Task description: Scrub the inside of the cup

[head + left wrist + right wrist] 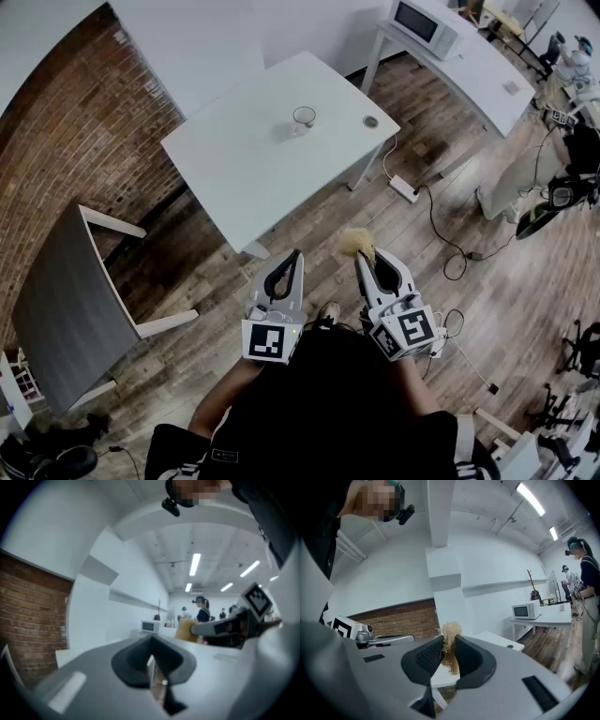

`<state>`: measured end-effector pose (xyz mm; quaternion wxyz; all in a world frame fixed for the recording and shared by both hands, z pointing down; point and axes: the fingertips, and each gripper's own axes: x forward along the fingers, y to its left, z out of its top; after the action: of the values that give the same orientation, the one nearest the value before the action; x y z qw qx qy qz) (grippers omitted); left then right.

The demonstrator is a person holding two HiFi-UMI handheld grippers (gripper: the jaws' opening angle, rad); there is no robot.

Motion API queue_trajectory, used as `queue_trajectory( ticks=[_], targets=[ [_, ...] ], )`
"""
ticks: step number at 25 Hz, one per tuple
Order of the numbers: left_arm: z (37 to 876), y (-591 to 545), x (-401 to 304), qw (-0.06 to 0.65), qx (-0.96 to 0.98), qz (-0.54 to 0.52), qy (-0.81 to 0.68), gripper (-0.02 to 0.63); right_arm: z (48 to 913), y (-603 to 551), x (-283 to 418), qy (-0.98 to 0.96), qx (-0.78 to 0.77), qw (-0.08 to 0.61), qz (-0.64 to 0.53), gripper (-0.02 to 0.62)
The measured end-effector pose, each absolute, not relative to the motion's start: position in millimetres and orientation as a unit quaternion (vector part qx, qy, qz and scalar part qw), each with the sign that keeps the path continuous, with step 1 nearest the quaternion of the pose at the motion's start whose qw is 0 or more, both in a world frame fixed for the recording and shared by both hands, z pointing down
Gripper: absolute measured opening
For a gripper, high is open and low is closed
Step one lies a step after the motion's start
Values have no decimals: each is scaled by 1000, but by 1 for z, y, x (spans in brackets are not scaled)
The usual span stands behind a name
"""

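Note:
A clear glass cup stands upright near the far side of the white table, well ahead of both grippers. My right gripper is shut on a tan fibrous scrubber, which sticks out past its tips; in the right gripper view the scrubber is pinched between the dark pads. My left gripper is held beside it over the floor, shut with nothing in it. In the left gripper view its jaws meet, and the right gripper's scrubber shows to the right.
A small round disc lies at the table's right corner. A second white table carries a microwave. A grey chair stands at the left by the brick wall. A power strip and cables lie on the wood floor.

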<state>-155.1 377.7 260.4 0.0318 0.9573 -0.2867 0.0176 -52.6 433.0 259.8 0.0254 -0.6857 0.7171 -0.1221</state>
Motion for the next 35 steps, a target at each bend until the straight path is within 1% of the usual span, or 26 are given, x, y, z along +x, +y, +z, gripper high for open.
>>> queue_trajectory(
  ticks=[9,13,18,24,28,35],
  targets=[
    [261,380,-149,33,958,18,-284,2,259,436,-51,719,-685,24,-113,63],
    [264,383,-141,33,959,24,-280,3,258,440,-45,722,-679,48,-123,63],
    [266,388,-128,33,958,29,-284,3,260,449,-29,720,-681,50,-121,63],
    [274,393,-106,31,952,39,-302,3,271,458,3,719,-681,35,-131,63],
    [279,390,-98,37,947,52,-316,3,281,455,13,731,-668,24,-138,63],
    [279,345,-67,49,943,49,-327,3,296,416,28,738,-657,6,-153,63]
  ],
)
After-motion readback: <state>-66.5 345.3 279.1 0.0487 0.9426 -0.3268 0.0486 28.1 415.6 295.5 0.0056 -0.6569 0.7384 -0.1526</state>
